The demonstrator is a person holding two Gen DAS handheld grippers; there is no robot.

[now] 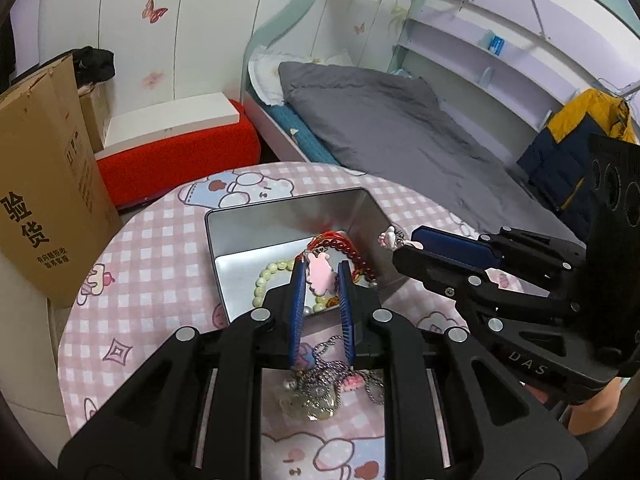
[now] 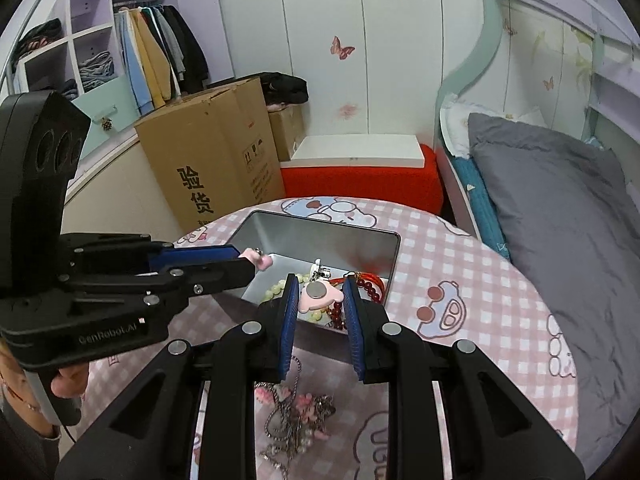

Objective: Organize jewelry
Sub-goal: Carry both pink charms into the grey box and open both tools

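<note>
An open metal tin point(image 1: 280, 216) point(image 2: 328, 236) sits on the pink checked table and holds a pale green bead bracelet point(image 1: 266, 276) point(image 2: 276, 289) and a dark red bead bracelet point(image 1: 360, 260) point(image 2: 370, 286). My left gripper point(image 1: 320, 276) point(image 2: 256, 260) is shut on a pink charm point(image 1: 320, 278) over the tin. My right gripper point(image 2: 320, 294) point(image 1: 394, 240) is shut on another pink paw-shaped charm point(image 2: 320, 294) point(image 1: 388, 237) over the tin's near edge. A tangle of silver chains and charms point(image 1: 324, 384) point(image 2: 296, 420) lies on the table below the fingers.
A cardboard box point(image 1: 44, 200) point(image 2: 212, 152) stands left of the table. A red stool with a white top point(image 1: 180, 140) point(image 2: 360, 176) and a bed with a grey duvet point(image 1: 400, 132) point(image 2: 560, 220) lie beyond the table edge.
</note>
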